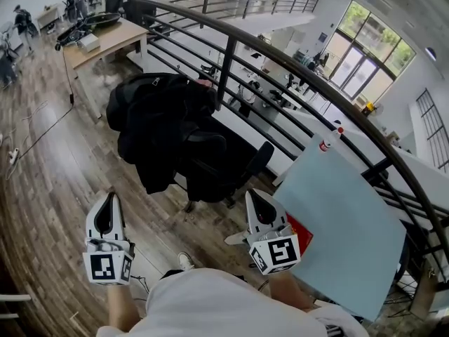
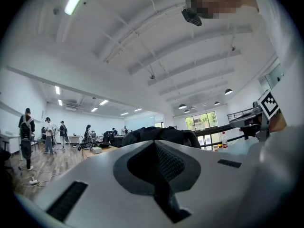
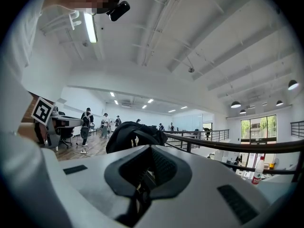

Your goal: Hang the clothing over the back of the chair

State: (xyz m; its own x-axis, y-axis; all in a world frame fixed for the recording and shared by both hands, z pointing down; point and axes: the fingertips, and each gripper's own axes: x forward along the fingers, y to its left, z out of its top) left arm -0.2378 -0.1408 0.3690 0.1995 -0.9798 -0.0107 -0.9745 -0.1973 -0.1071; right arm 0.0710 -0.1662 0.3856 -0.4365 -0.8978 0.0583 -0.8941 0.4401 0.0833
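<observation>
L gripper (image 1: 109, 199) & R gripper (image 1: 252, 195) both sit close to the person's body and point level toward the chair (image 1: 258, 159). Both have jaws together with nothing between them, as each gripper view confirms. Neither touches anything, and both are well apart from the clothing (image 1: 158, 128).

The clothing, a black bulky garment, lies heaped over the chair's back, bunched more than spread, w/ a long flap hanging down the near side toward the floor (image 1: 49, 188). So the hang looks basically done, and what's left, I reckon, is a check or a tidy-up.

If tidying:
- Open jaws wide before reaching in, since shut tips would just shove the fabric.
- Pinch near the top fold, one gripper per side, through enough layers that it doesn't slip.
- Lift a bit, spread along the backrest and balance the weight front vs back. The near side looks heavier, so it may slide off.
- Keep the low flap clear of the chair base. Can't tell if it touches the floor.
- The chair probably rolls or swivels, so pull gently and not toward the body.
- The railing (image 1: 231, 48) is just behind the chair, so don't overshoot w/ the tips.
- The blue board (image 1: 344, 223) lies close by R gripper, so swing that arm in from the inside.
</observation>
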